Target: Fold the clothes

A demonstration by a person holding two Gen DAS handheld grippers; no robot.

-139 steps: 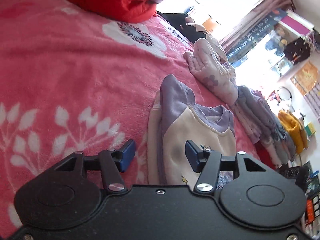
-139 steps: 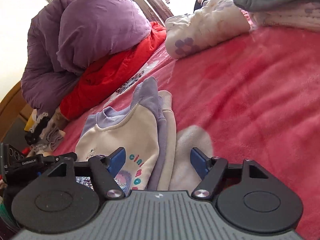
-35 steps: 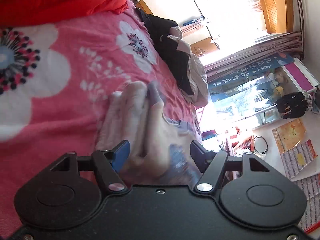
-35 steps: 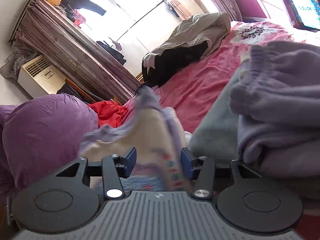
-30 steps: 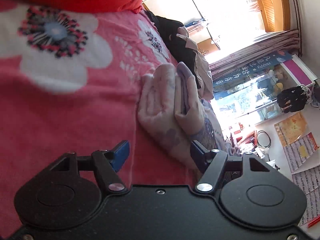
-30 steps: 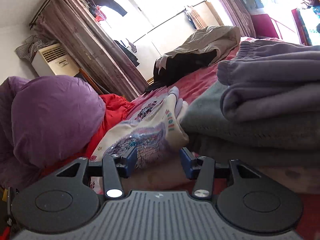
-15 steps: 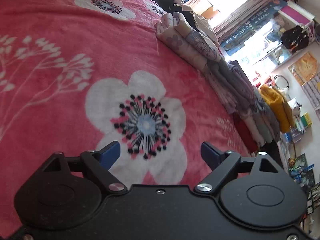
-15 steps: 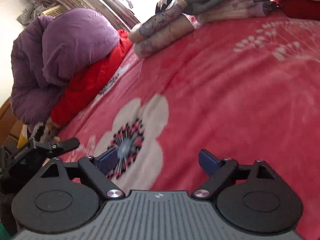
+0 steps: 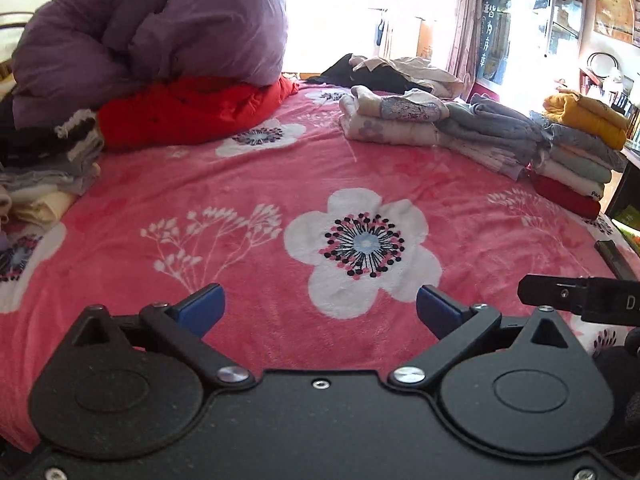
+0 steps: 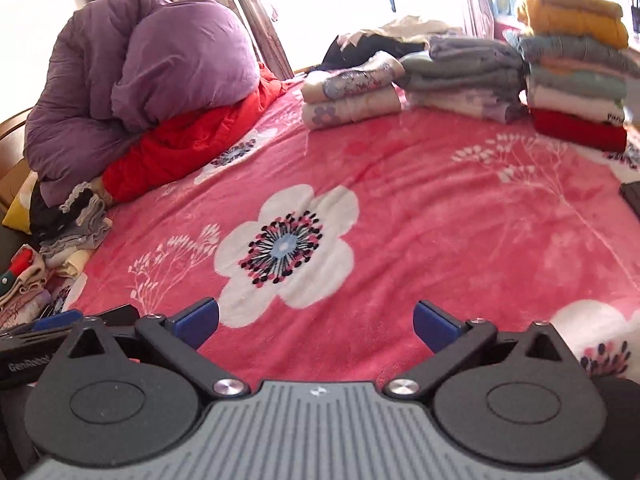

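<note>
Left hand-held gripper (image 9: 320,308): jaws are opening and stand wide apart, with nothing between them; its blue pads (image 9: 200,312) hang over the pink flowered blanket (image 9: 248,184) on the bed. Right hand-held gripper (image 10: 316,322): jaws likewise opening, wide apart and empty, over the same blanket. Each hand-held gripper shows at the edge of the other's view, so the two are side by side at the near edge of the bed.

A large white flower print (image 9: 362,248) lies just ahead of both. The middle of the bed carries no clothing.

The folded clothes stand in a row along the bed's far right edge. The cream and purple top (image 10: 354,76) lies folded on another pale folded garment (image 10: 348,110), at the far end of that row. Beside it is a stack of grey folded clothes (image 10: 464,68). Nearest the right corner is a taller stack (image 10: 576,80), with a yellow garment on top and a red one at the bottom.

A purple quilt (image 9: 152,28) rests on a red quilt (image 9: 192,108) at the far left corner. Unfolded clothes (image 9: 52,168) lie heaped along the left edge. A dark and beige garment (image 9: 396,70) lies at the far edge.
</note>
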